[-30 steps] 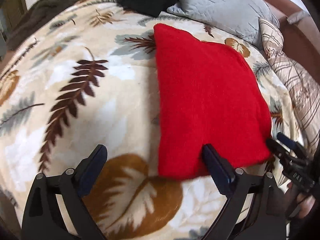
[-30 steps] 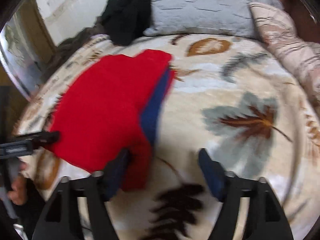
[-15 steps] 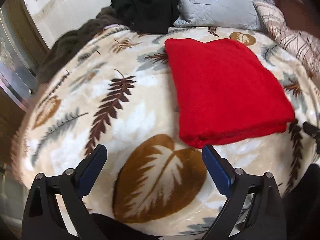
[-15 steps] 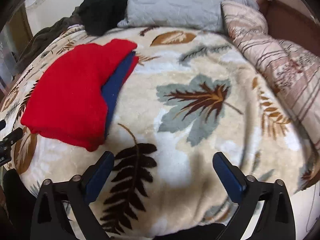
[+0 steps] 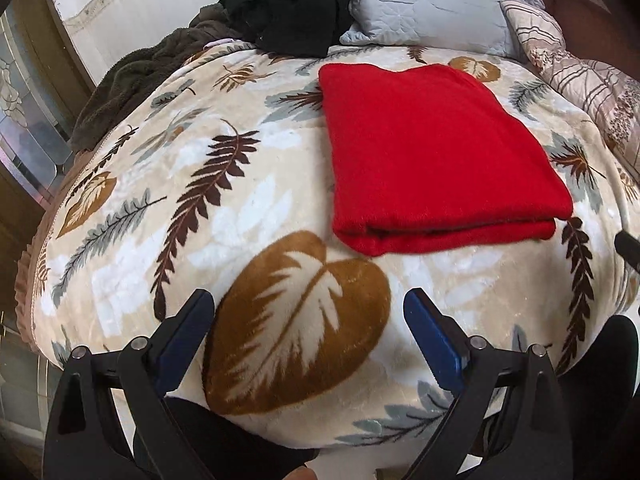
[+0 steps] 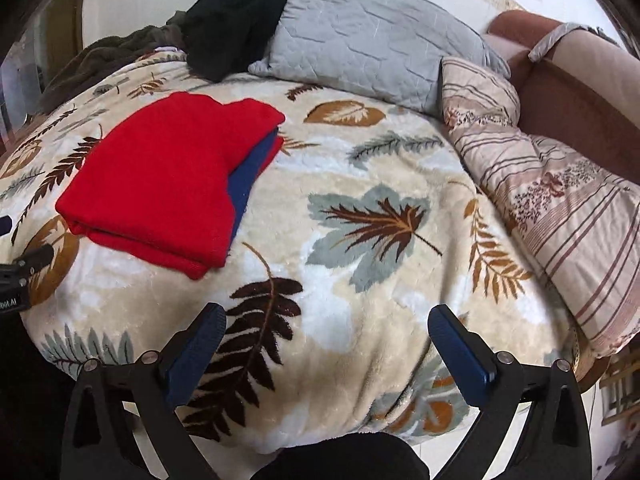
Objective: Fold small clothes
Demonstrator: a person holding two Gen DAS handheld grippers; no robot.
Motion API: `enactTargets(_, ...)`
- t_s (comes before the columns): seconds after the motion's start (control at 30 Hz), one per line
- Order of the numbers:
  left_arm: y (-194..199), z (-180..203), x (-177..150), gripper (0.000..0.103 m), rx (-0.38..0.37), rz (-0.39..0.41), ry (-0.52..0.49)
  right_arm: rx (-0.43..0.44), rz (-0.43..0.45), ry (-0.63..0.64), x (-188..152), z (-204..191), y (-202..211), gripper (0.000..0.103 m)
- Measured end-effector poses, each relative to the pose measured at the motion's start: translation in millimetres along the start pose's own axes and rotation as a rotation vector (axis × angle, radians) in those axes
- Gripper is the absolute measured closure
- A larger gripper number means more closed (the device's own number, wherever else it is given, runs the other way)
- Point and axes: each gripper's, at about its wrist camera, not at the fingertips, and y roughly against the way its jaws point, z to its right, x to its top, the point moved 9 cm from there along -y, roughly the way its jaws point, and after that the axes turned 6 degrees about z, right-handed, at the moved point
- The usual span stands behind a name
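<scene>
Left wrist view: left gripper (image 5: 308, 312) is hanging over the leaf-print blanket (image 5: 200, 208) with its blue pads (image 5: 188, 330) spread wide, nothing between them, only a brown leaf print beneath. Folded red garment (image 5: 432, 148) is lying flat on the blanket ahead and right of the fingers, clear of both pads, its folded edge facing the camera.

Right wrist view: right gripper (image 6: 326, 338) is sitting with its jaws spread as far as they go; they have just been opening, and nothing is between them. Its pads (image 6: 460, 354) are framing bare blanket (image 6: 360, 300) with a dark fern print. Red garment (image 6: 168, 176) is lying well to the left of the fingers, not touching them; a blue layer (image 6: 250, 172) is showing along its right edge under the red top fold. Left gripper's tip (image 6: 24, 266) is poking in at the left border, near the garment's near corner.

Further out: grey quilted pillow (image 6: 360, 36) and a black pile of cloth (image 6: 236, 20) are sitting at the head of the bed, a striped quilt (image 6: 560, 196) is bunching along the right side.
</scene>
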Motion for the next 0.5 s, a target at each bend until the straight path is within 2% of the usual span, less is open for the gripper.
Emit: enactTargets(0.5, 12, 11, 4, 0.006, -0.055, -0.001, 0.033, 0.034, 0.015, -0.040, 2, 3, 8, 0.001)
